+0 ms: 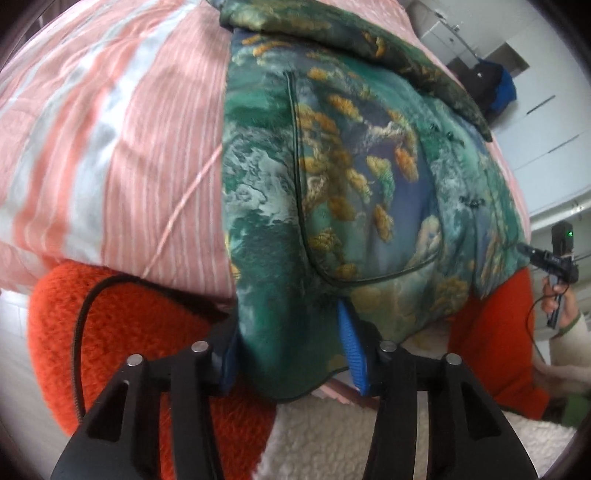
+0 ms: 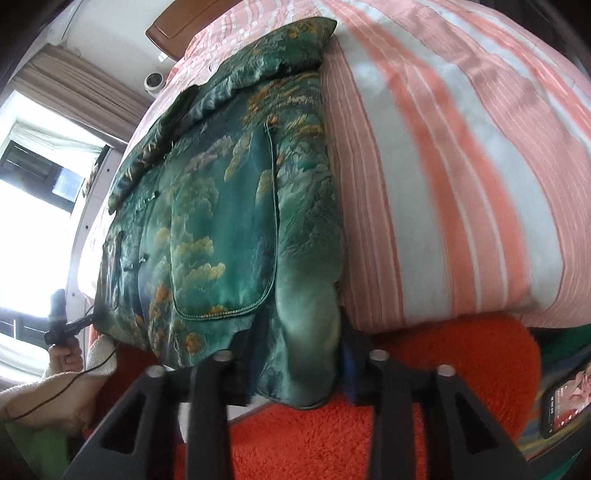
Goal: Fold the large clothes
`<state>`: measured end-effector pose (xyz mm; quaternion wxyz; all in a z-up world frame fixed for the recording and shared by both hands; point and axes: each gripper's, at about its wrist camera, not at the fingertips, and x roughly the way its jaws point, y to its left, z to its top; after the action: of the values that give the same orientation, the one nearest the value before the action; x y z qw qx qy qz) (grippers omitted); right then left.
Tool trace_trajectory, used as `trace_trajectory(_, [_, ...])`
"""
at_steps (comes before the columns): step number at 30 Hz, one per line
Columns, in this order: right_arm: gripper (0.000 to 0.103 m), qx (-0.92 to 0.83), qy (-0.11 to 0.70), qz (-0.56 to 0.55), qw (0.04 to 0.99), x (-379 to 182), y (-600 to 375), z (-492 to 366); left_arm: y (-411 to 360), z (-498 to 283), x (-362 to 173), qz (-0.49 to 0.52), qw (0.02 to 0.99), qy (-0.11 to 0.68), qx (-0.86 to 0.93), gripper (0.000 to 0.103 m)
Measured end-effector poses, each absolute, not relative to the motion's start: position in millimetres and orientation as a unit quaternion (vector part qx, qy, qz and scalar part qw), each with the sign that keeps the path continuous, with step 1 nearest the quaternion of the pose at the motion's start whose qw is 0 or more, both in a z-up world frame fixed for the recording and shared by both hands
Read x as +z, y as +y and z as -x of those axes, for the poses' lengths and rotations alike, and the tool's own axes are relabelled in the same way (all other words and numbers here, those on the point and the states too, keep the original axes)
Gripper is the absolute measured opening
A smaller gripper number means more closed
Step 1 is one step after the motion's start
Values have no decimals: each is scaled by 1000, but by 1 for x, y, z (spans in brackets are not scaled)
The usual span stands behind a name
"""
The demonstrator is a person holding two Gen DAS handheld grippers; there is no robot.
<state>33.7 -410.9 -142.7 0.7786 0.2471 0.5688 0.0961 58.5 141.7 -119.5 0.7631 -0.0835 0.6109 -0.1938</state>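
A large green jacket with a gold and blue landscape print point(image 1: 332, 177) lies spread on a pink and white striped bed; it also shows in the right wrist view point(image 2: 221, 221). My left gripper point(image 1: 291, 350) is shut on the jacket's near left hem corner, with its blue pads point(image 1: 352, 350) on either side of the cloth. My right gripper point(image 2: 295, 369) is shut on the near right hem corner. Each gripper shows small in the other's view, the right one at far right point(image 1: 554, 258), the left one at far left point(image 2: 62, 325).
The striped bedding point(image 1: 110, 147) bulges beside the jacket. An orange fleece sleeve point(image 1: 129, 350) and a white fleece garment point(image 1: 332, 443) lie under the grippers. A phone point(image 2: 565, 402) lies at lower right. A window point(image 2: 33, 206) and a wooden headboard point(image 2: 192, 18) are beyond.
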Motion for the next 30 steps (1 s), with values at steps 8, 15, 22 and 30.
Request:
trace_trajectory(8, [15, 140, 612, -223, 746, -143, -399, -37, 152, -68, -97, 145, 740, 618, -225, 8])
trace_trajectory(15, [14, 215, 492, -322, 780, -33, -437, -109, 166, -165, 27, 196, 812, 487, -256, 10])
trace_trajectory(22, [89, 93, 399, -403, 818, -50, -466, -261, 141, -303, 24, 164, 846, 480, -162, 63])
trace_trajectory(30, [97, 59, 454, -248, 854, -60, -447, -280, 147, -307, -14, 133, 854, 475, -165, 88])
